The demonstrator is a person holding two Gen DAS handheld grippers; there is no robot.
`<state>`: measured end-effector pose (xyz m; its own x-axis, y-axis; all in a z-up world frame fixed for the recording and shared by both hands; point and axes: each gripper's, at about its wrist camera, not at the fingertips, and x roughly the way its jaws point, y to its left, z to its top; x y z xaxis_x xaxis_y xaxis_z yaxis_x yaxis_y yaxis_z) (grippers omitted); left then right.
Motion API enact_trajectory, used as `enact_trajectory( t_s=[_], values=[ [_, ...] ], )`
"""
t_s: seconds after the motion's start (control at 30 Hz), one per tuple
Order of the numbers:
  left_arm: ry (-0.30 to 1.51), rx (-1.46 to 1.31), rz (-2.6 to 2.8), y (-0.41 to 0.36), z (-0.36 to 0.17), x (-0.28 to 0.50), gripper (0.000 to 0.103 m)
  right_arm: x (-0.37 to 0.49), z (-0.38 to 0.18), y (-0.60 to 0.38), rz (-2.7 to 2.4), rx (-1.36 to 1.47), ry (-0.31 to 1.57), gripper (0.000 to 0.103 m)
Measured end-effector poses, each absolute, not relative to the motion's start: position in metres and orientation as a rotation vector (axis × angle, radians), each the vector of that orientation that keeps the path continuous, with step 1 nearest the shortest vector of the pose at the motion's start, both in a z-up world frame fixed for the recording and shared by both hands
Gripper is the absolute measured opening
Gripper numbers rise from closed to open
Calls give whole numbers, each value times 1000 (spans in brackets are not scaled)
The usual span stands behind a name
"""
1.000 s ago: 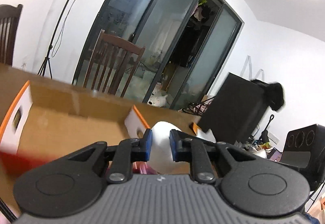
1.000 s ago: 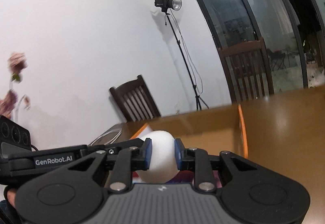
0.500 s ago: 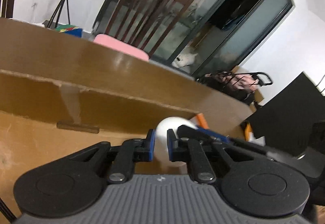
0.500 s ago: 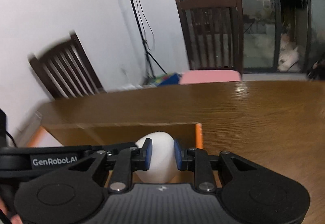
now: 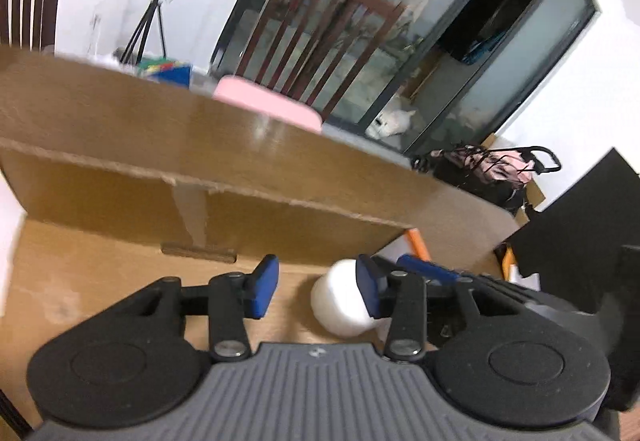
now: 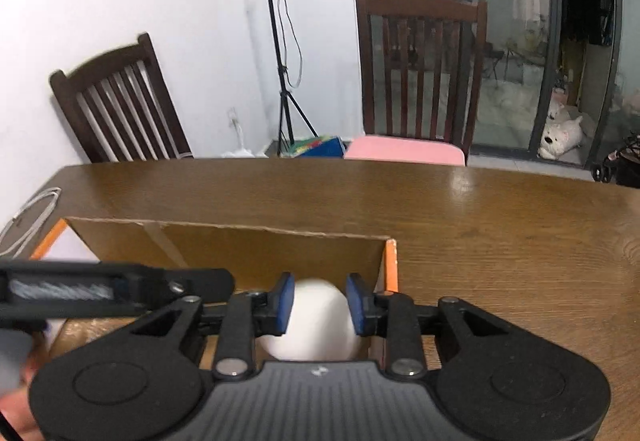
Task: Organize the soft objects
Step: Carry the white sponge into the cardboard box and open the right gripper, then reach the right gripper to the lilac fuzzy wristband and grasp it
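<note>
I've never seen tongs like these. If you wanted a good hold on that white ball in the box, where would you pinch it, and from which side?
Probably across its widest middle, coming down from above through the box's open top. The ball is round and smooth, so off-centre pads would likely slip; the right tongs already straddle it this way.

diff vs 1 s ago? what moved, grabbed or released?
Both tongs swung down over the cardboard box. The left tongs have just opened and let go of the white soft ball, leaving a gap at one pad. The right tongs have just opened slightly, ball still between the pads. Box, table and chairs unchanged.
</note>
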<state>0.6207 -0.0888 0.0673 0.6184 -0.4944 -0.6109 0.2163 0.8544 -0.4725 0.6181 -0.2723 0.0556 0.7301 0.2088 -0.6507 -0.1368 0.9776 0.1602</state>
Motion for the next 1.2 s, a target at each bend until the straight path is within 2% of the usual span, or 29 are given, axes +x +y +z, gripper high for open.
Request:
enact_trajectory(
  t_s=[0.1,0.2,0.3,0.4,0.5,0.73,0.87,1.2],
  values=[
    [723,-313,-430,-82,98,589,61,593,76,-275,221,147,692,32],
    [630,-210,-422,-70,127,540,74,559,102,-273,244,127,622,40],
    [552,-110,-410,-58,142,486,85,516,126,-271,262,109,546,46],
    [480,-54,-409,-42,146,424,91,467,143,-272,296,118,481,53],
    [417,-40,-387,-21,139,368,100,411,148,-269,346,121,414,63],
    [395,-16,-230,10,92,273,102,306,116,-254,395,82,412,72],
    [414,-51,-174,22,66,229,102,261,92,-238,355,32,413,73],
    [438,28,-261,15,28,198,102,211,50,-221,330,52,481,73]
  ],
)
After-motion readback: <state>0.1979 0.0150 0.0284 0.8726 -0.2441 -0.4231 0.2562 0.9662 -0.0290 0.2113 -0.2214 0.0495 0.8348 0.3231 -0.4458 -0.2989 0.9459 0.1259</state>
